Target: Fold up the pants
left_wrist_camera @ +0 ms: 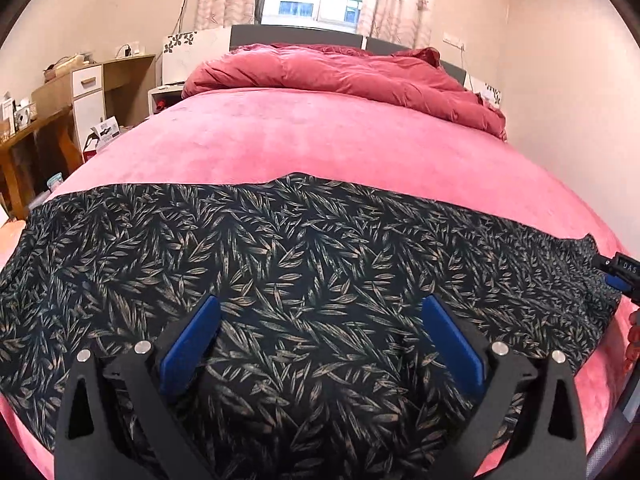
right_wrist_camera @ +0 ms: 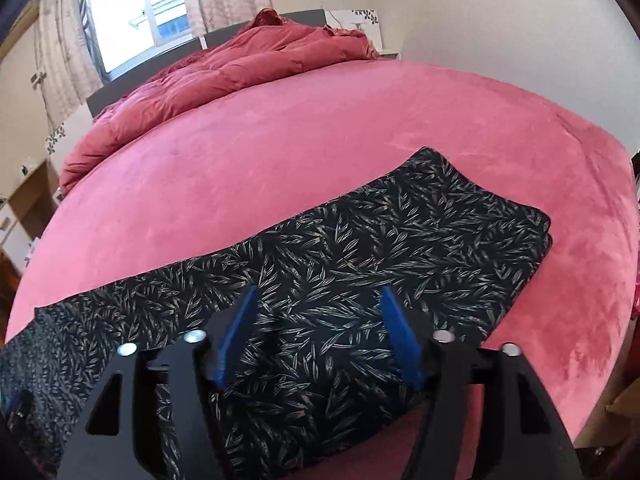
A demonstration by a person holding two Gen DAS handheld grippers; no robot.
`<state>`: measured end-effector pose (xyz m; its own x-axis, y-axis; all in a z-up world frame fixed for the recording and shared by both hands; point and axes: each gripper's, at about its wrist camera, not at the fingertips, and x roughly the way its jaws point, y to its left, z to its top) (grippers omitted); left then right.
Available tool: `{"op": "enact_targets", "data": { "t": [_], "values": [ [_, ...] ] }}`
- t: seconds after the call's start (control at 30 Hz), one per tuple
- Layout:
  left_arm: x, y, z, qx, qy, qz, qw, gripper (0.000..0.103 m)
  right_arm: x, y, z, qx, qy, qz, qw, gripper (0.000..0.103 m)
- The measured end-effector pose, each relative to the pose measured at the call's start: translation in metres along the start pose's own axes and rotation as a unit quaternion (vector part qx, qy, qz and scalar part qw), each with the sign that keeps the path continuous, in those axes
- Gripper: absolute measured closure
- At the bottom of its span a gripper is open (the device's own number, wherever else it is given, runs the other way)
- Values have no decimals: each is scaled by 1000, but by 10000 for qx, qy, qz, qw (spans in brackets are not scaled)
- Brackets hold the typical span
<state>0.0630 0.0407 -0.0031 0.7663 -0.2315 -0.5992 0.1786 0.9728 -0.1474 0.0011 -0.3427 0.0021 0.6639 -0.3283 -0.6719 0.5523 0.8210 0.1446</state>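
Black pants with a tan leaf print [left_wrist_camera: 304, 256] lie flat across the near end of a pink bed [left_wrist_camera: 304, 136], stretched left to right. My left gripper [left_wrist_camera: 320, 308] is open and empty, hovering just above the middle of the pants. In the right wrist view the pants [right_wrist_camera: 420, 232] end in a squared, layered edge at the right. My right gripper [right_wrist_camera: 316, 300] is open and empty above the fabric near that end. Part of the right gripper shows at the right edge of the left wrist view [left_wrist_camera: 620, 272].
A crumpled red duvet [left_wrist_camera: 352, 76] lies at the head of the bed below a window. A wooden desk and white drawers [left_wrist_camera: 80, 96] stand left of the bed. The pink sheet [right_wrist_camera: 304, 152] lies bare beyond the pants.
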Motion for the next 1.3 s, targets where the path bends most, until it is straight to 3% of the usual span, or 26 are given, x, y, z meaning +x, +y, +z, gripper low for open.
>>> {"op": "enact_targets", "data": {
  "t": [0.17,0.23,0.5,0.8,1.0,1.17,1.3],
  "values": [
    [-8,7,-7,-174,-99,-96,9998,2,-3,1,1,38,-22,-46,10000,28],
    [-8,12,-8,-292,-100,-83,9995,2,-1,0,5,95,-27,-58,9999,22],
    [-7,27,-8,-650,-118,-57,9978,2,5,-2,10,128,-4,-112,9999,17],
    [-4,37,-9,-718,-71,-80,9974,2,3,-13,11,280,-8,-196,9994,17],
    [-1,47,-7,-737,-40,-112,9972,2,3,-44,16,882,22,-289,9957,15],
    [2,53,-6,-758,-17,-142,9970,2,10,-86,16,1723,188,-512,9835,15],
    [2,52,-6,-760,-20,-145,9970,2,23,-123,7,2795,397,-23,9593,33]
  ]
}}
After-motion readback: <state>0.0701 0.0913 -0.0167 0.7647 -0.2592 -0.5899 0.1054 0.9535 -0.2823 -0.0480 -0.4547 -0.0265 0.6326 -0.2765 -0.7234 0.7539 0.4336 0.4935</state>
